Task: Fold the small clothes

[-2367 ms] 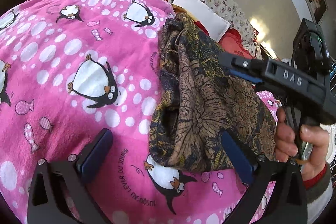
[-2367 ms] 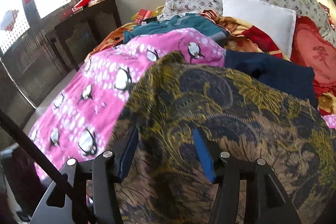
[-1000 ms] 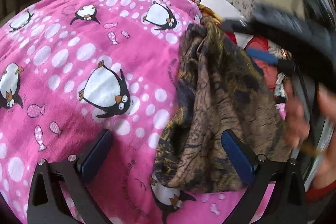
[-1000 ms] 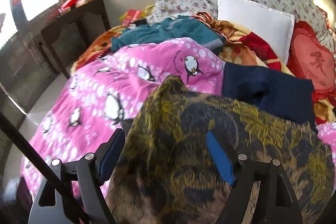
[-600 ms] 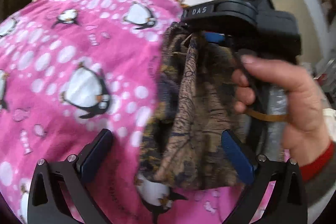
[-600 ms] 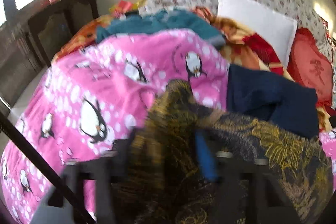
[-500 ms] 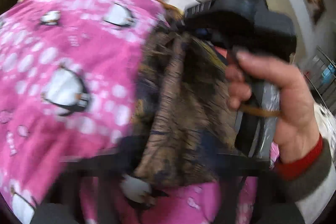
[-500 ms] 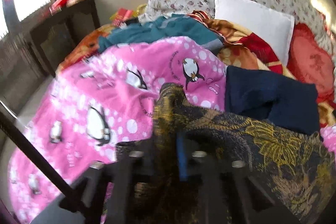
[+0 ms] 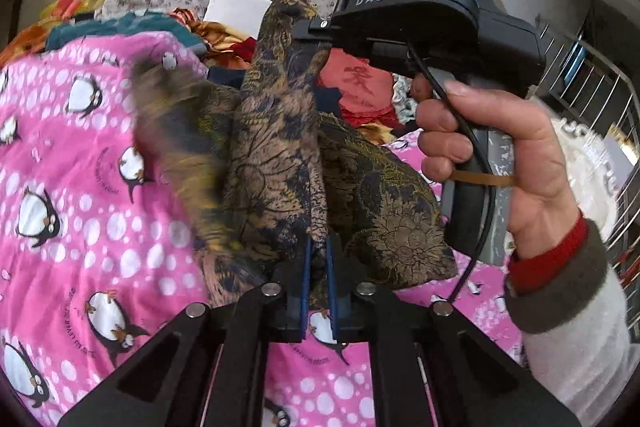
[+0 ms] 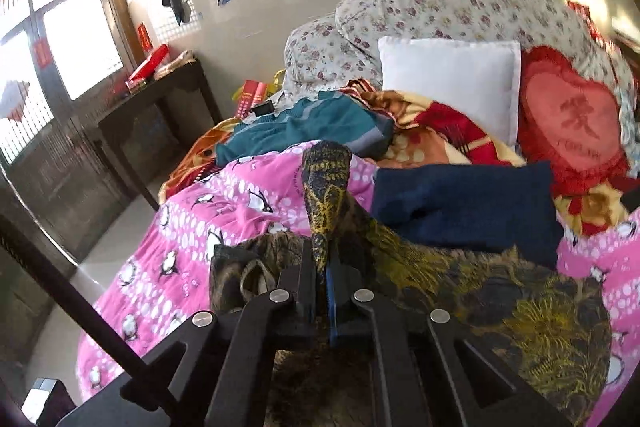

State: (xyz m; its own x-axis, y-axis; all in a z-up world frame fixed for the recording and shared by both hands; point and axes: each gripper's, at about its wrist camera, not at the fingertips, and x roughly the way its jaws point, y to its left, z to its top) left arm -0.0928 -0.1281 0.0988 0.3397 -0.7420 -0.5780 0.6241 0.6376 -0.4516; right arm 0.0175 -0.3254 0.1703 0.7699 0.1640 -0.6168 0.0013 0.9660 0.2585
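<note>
Left wrist view: the left gripper [image 9: 318, 259] is pinched shut on a fold of the dark brown and gold patterned garment [image 9: 276, 155], which rises from its fingers and drapes over a pink penguin blanket [image 9: 80, 187]. Ahead and to the right, a hand [image 9: 492, 155] holds the right gripper [image 9: 310, 35], clamped on the garment's upper end.

Right wrist view: the right gripper [image 10: 322, 263] is closed tight on a bunched edge of the same garment [image 10: 326, 183], which sticks up just beyond its fingers. The rest spreads to the right across the blanket [image 10: 224, 211], near a navy cloth [image 10: 468, 207].
</note>
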